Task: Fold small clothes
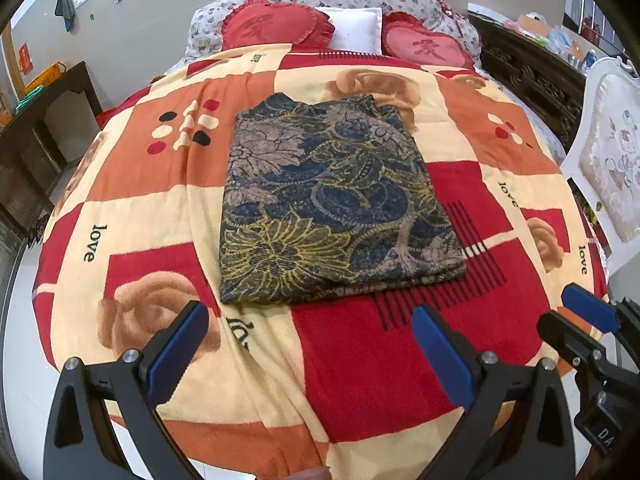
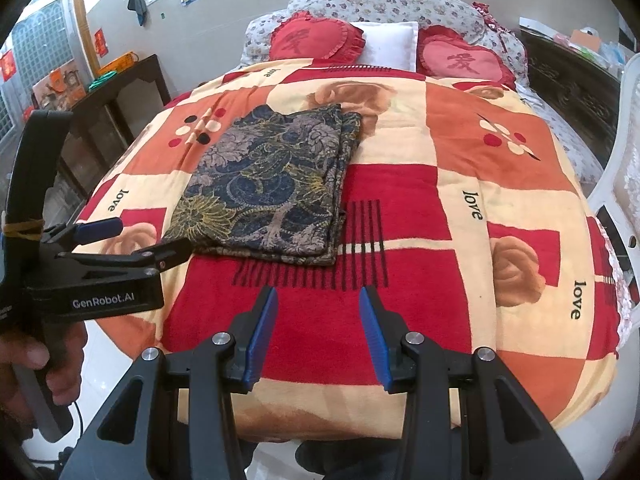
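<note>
A dark floral-patterned garment [image 1: 332,204] lies folded into a flat rectangle in the middle of the bed; it also shows in the right wrist view [image 2: 272,184]. My left gripper [image 1: 312,312] is open and empty, held above the bed's near edge just short of the garment's near hem. My right gripper [image 2: 318,300] is open and empty, a little nearer and to the right of the garment. The right gripper [image 1: 576,316] shows at the lower right of the left wrist view, and the left gripper [image 2: 148,236] at the left of the right wrist view.
The bed is covered by a red, orange and cream blanket [image 1: 380,352]. Heart-shaped red pillows [image 1: 276,24] and a white pillow [image 1: 356,28] lie at the headboard. A dark side table [image 1: 48,120] stands left, a white chair [image 1: 608,152] and a dark dresser [image 1: 532,76] right.
</note>
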Available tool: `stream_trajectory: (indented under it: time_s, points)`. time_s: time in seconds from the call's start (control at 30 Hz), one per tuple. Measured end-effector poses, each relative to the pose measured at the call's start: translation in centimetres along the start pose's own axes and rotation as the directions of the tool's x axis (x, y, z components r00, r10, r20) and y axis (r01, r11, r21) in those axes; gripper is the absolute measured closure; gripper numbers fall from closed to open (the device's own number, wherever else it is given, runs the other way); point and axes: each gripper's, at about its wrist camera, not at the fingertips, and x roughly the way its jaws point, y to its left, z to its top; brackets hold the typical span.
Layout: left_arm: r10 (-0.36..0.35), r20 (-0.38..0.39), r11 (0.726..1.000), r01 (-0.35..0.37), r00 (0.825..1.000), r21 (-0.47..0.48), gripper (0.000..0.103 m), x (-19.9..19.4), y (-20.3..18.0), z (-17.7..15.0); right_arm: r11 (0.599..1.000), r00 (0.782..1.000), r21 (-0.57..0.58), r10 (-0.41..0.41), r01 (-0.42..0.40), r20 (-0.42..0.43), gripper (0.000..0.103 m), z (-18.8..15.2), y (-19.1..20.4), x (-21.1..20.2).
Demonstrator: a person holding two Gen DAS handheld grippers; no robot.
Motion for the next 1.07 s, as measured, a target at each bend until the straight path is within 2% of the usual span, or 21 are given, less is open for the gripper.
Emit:
stream_trajectory:
  time_s: [0.47,0.67,0.8,0.93,1.07]
  points:
    - [-0.003,0.007,1.000,0.003,1.000,0.009,0.000,-0.5,0.3,0.1,1.000,1.000,-0.018,-0.010,0.010,0.024,0.060,1.0,0.6,-0.7]
    - [-0.027,-0.008,1.000,0.027,1.000,-0.002,0.000,-0.2,0.8,0.0,1.000,1.000,-0.024,0.000,0.001,0.020,0.060,1.1,0.9,-0.5]
    - [-0.055,0.010,0.998,0.055,0.998,0.007,0.000,-0.3,0.4,-0.4,1.000,1.000,-0.025,0.003,-0.002,0.018,0.060,1.2,1.0,-0.4]
    - [-0.028,0.051,0.999,0.026,0.998,0.039,0.000,-0.7,-0.2,-0.7,1.000,1.000,-0.025,0.001,0.000,0.016,0.060,1.2,1.1,-0.3]
    - [-0.044,0.039,0.998,0.042,0.998,0.035,0.000,-0.4,-0.1,-0.7,1.000,1.000,-0.022,-0.011,0.011,0.007,0.060,1.3,1.2,0.1]
